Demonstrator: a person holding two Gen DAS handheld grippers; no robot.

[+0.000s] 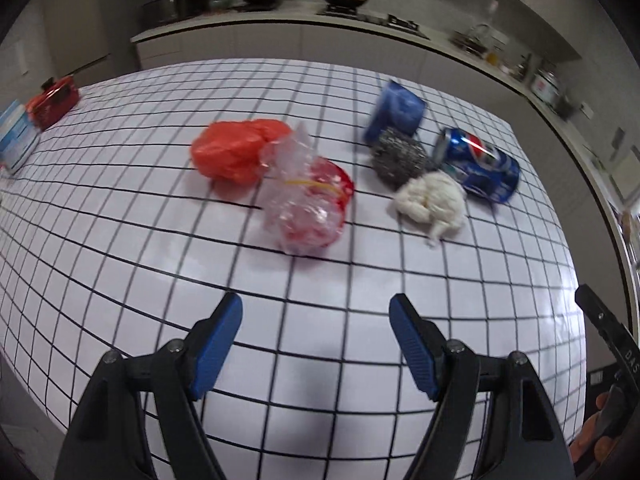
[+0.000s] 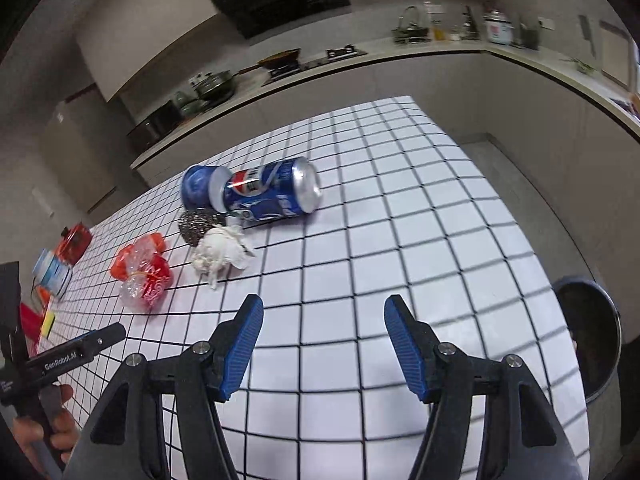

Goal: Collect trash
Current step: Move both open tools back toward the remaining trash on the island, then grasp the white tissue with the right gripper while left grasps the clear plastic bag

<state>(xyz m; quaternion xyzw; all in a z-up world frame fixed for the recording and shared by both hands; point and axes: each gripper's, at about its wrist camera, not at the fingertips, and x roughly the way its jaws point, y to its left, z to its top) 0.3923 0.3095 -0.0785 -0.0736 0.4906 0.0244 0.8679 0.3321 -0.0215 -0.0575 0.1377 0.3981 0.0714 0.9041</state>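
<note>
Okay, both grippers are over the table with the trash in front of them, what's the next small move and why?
Probably ease the right gripper forward and down toward the crumpled white tissue. Its jaws stand open with nothing between them, the tissue is the nearest piece to it, and the dark bin sits off the table's right edge. The left gripper is open and empty too, facing the clear plastic bag.

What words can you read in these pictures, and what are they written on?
"GenRoboLAI", roughly, in small white print: on the left gripper's black side.
"DAS": on the black bar of the right gripper, cut off at the picture's edge.
Pepsi globe logo: on the blue can; its lettering is too blurred to read.
Blue-and-white packet: print too blurred.
White pot's red label: too small.
</note>
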